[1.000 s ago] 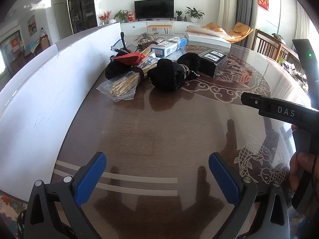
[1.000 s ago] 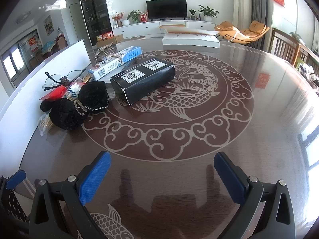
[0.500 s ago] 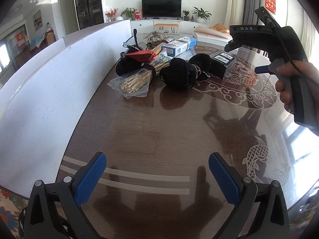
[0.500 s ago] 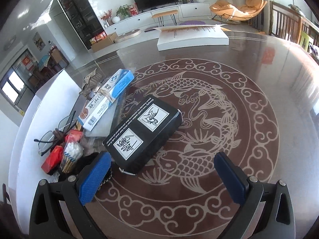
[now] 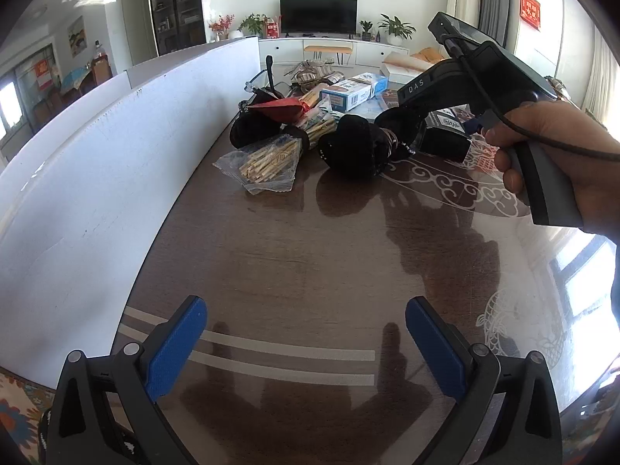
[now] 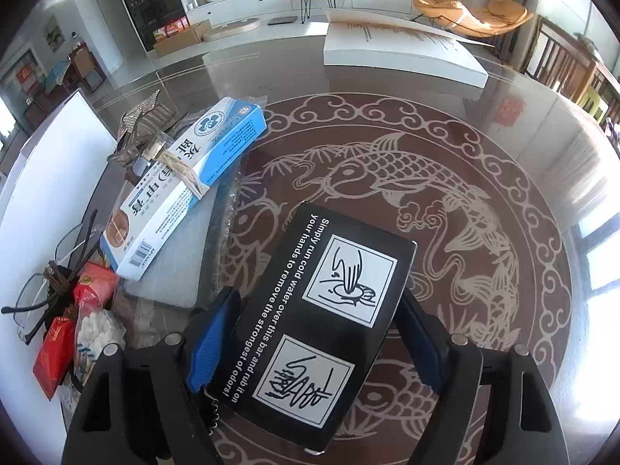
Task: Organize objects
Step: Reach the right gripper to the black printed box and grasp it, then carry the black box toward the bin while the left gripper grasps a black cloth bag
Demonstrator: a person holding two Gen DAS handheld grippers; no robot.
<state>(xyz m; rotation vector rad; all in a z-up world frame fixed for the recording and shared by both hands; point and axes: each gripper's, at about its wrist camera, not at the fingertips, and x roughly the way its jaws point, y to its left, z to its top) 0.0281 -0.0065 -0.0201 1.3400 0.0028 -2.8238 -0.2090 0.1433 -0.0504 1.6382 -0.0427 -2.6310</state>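
A black box with white pictograms lies on the dark glass table. My right gripper straddles it from above. Its jaws are closing and the blue pads lie against the box's two long sides. In the left wrist view a hand holds that gripper over the same black box. My left gripper hangs open above bare table, with nothing between its fingers.
A clutter pile lies left of the box: a blue and white carton, black pouches, a bag of sticks, red packets, glasses. A white partition borders the table's left. A thick white book lies far back.
My right gripper moved forward across the table to the black box and its jaws narrowed from wide open onto the box's sides. The left gripper stayed put and open.
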